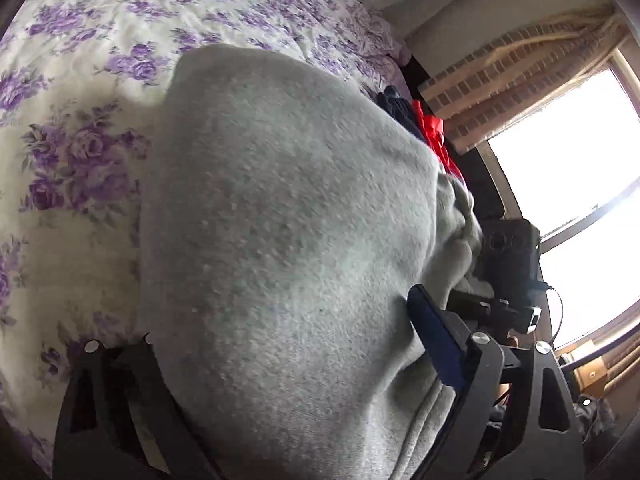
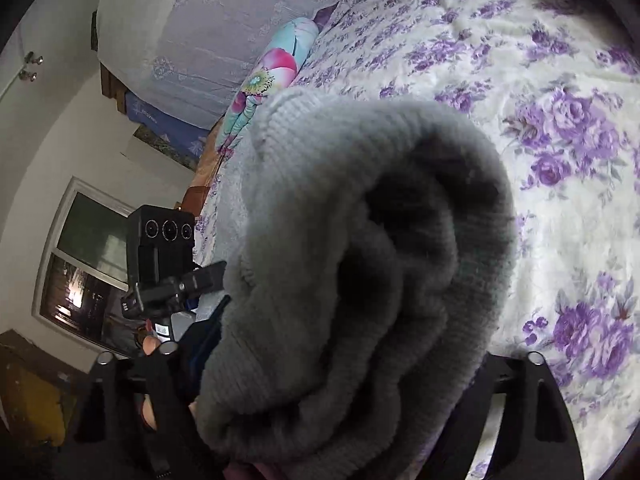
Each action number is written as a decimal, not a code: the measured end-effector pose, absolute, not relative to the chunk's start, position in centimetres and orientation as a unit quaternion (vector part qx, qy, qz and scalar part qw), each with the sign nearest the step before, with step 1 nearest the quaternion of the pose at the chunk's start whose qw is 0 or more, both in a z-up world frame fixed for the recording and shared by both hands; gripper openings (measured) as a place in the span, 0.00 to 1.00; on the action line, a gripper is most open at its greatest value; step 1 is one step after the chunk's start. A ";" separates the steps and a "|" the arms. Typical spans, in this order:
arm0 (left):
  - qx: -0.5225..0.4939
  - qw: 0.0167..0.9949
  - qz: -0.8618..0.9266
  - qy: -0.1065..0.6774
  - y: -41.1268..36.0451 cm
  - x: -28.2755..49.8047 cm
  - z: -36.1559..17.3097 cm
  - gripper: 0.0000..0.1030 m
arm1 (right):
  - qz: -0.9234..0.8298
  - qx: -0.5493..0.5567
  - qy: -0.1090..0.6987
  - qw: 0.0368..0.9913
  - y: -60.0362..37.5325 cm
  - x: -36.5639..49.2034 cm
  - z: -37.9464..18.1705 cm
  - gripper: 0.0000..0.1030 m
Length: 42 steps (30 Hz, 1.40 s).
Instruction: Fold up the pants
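Observation:
Grey fleece pants [image 1: 280,220] fill the left wrist view, draped over and between my left gripper's fingers [image 1: 436,328]. My left gripper [image 1: 280,360] is shut on the pants, held above the floral bedspread. In the right wrist view the pants' ribbed waistband or cuff [image 2: 360,260] bunches thickly between the jaws, with its dark opening facing the camera. My right gripper [image 2: 340,380] is shut on that bunched grey cloth. The other gripper's camera block shows at each view's edge [image 1: 512,256] [image 2: 164,248], close beside the cloth.
A white bedspread with purple roses [image 2: 560,140] covers the bed below. A floral bolster [image 2: 264,80] and grey headboard cover lie at the far end. Red and dark clothes [image 1: 432,132] sit at the bed's edge by a bright window [image 1: 568,184].

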<state>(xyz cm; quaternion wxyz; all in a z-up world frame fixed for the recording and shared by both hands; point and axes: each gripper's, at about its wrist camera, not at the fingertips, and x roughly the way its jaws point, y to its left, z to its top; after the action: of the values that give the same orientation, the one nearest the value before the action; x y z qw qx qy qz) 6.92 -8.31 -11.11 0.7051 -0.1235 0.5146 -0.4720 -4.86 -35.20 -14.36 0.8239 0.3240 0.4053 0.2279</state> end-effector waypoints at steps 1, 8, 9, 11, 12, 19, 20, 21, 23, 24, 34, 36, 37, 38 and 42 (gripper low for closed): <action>-0.122 0.707 -0.475 0.510 -8.2 6.5 -10.9 0.81 | 0.229 0.314 0.399 0.830 -35.2 -5.3 -13.9 0.64; -0.151 0.705 -0.507 0.473 -8.4 5.8 -7.8 0.73 | 0.244 0.273 0.358 0.859 -35.5 -6.2 -8.9 0.58; -0.151 0.709 -0.507 0.466 -8.6 6.1 -6.9 0.73 | 0.248 0.265 0.352 0.863 -35.7 -5.8 -7.8 0.58; -0.150 0.716 -0.510 0.453 -9.0 7.5 -4.8 0.72 | 0.250 0.252 0.340 0.871 -36.3 -4.4 -5.5 0.58; -0.147 0.722 -0.508 0.446 -9.4 8.5 -3.6 0.73 | 0.251 0.248 0.336 0.873 -36.7 -3.2 -4.3 0.58; -0.126 0.775 -0.476 0.396 -12.9 19.4 3.9 0.73 | 0.234 0.208 0.298 0.902 -39.2 8.7 3.4 0.60; -0.124 0.781 -0.469 0.392 -13.5 21.3 4.4 0.73 | 0.230 0.207 0.295 0.904 -39.6 10.7 4.0 0.60; -0.125 0.786 -0.463 0.389 -13.9 23.4 4.8 0.73 | 0.227 0.205 0.294 0.905 -39.9 12.7 4.4 0.60; -0.132 0.796 -0.449 0.385 -14.4 27.9 4.8 0.73 | 0.215 0.209 0.291 0.908 -40.7 17.1 4.4 0.65; -0.139 0.799 -0.439 0.387 -14.7 30.3 4.2 0.79 | 0.204 0.207 0.290 0.912 -41.0 19.2 4.0 0.69; -0.177 0.832 -0.254 0.460 -8.2 40.1 -6.9 0.84 | -0.017 0.184 0.312 0.932 -44.9 25.5 -6.3 0.87; -0.176 0.847 -0.263 0.427 -7.4 36.6 -4.4 0.90 | -0.001 0.185 0.276 0.943 -44.6 22.0 -4.1 0.88; -0.172 0.858 -0.263 0.407 -7.2 34.2 -3.0 0.91 | 0.004 0.183 0.262 0.948 -44.1 19.9 -2.7 0.89; -0.161 0.867 -0.268 0.389 -7.0 31.6 -1.6 0.93 | 0.009 0.178 0.248 0.952 -43.4 17.7 -1.0 0.90; -0.074 0.912 -0.241 0.322 -7.8 19.6 4.2 0.95 | 0.019 0.101 0.191 0.976 -38.8 6.6 4.8 0.97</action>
<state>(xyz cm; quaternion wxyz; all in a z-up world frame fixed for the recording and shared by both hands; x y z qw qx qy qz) 19.62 -7.76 4.24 0.9124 -0.0736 0.3222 -0.2413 6.57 -38.83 4.79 0.9762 0.1008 0.1913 0.0186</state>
